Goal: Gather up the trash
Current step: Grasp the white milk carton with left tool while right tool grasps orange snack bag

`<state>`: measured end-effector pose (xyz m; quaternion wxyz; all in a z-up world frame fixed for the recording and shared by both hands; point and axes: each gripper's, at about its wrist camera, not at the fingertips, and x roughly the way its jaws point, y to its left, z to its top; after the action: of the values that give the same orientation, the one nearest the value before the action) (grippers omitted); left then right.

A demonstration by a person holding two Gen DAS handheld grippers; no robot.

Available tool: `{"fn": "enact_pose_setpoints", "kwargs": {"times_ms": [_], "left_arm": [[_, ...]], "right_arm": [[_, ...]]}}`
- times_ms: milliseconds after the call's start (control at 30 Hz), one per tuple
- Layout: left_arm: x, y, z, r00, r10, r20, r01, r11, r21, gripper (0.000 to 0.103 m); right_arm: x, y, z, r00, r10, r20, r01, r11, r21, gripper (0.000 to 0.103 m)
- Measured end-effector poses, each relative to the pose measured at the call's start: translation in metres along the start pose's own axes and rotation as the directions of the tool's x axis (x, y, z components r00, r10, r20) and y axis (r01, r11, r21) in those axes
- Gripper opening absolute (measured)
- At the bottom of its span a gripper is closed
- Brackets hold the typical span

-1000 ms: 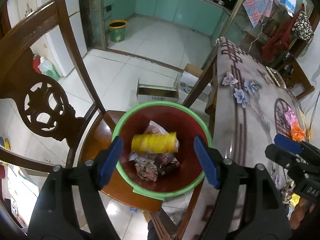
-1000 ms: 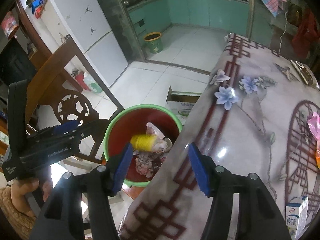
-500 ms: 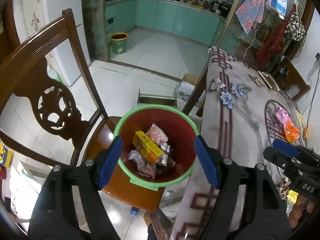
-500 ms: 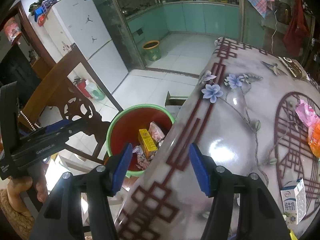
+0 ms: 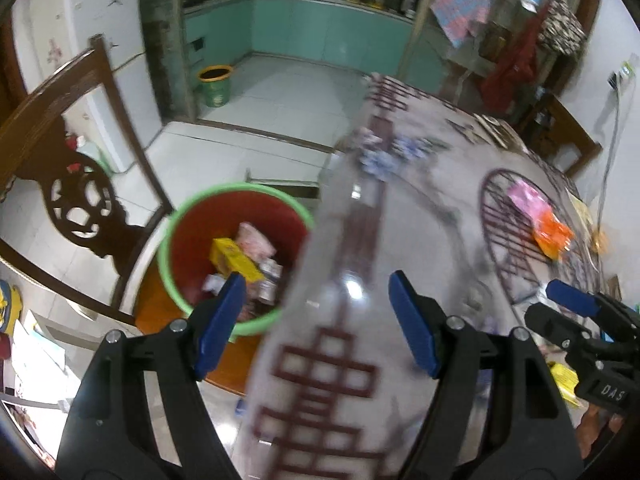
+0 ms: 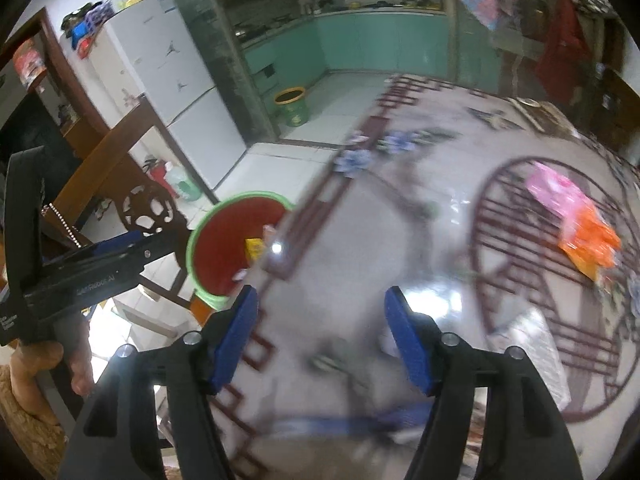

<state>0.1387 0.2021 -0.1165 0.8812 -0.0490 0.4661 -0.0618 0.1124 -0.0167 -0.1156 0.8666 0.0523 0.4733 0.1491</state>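
Both grippers hang over the patterned table, the left gripper and right gripper each spread wide with nothing between the blue pads. A yellow carton lies among wrappers in the green-rimmed red bin on a wooden chair beside the table. Pink and orange wrappers lie on the tabletop.

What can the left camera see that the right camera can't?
Only the left wrist view shows the right tool at its edge, plus more trash deep in the bin. Only the right wrist view shows the white fridge, the red fire extinguisher and the left tool with the hand holding it. Both show the green-rimmed red bin, the yellow box in it, and the pink wrapper and orange wrapper on the table.
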Motion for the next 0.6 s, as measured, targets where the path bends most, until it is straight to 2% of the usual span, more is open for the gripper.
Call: {"fn": "enact_pose_setpoints", "kwargs": {"times_ms": [133, 200, 367, 467, 533, 600], "left_arm": [[0.003, -0.055, -0.013, 0.999, -0.039, -0.022, 0.040, 0.998, 0.045, 0.072], [0.004, -0.079, -0.018, 0.998, -0.056, -0.026, 0.057, 0.997, 0.061, 0.076], [0.010, -0.141, -0.036, 0.989, -0.129, -0.076, 0.135, 0.988, 0.079, 0.076], [0.016, -0.179, -0.046, 0.975, -0.183, -0.127, 0.194, 0.977, 0.085, 0.076], [0.025, -0.206, -0.050, 0.955, -0.238, -0.177, 0.253, 0.965, 0.069, 0.076], [0.037, -0.236, -0.051, 0.941, -0.260, -0.218, 0.282, 0.957, 0.073, 0.076]], "right_arm": [[-0.023, -0.048, -0.019, 0.999, -0.033, 0.007, 0.033, 0.999, 0.043, 0.064], [-0.035, -0.077, -0.028, 0.998, -0.061, 0.010, 0.060, 0.996, 0.066, 0.064], [-0.058, -0.152, -0.047, 0.989, -0.149, 0.003, 0.147, 0.981, 0.129, 0.065], [-0.068, -0.192, -0.052, 0.979, -0.202, 0.003, 0.199, 0.968, 0.151, 0.065], [-0.072, -0.214, -0.050, 0.973, -0.230, 0.005, 0.227, 0.962, 0.152, 0.065], [-0.076, -0.237, -0.044, 0.965, -0.263, 0.012, 0.258, 0.955, 0.148, 0.065]]}}
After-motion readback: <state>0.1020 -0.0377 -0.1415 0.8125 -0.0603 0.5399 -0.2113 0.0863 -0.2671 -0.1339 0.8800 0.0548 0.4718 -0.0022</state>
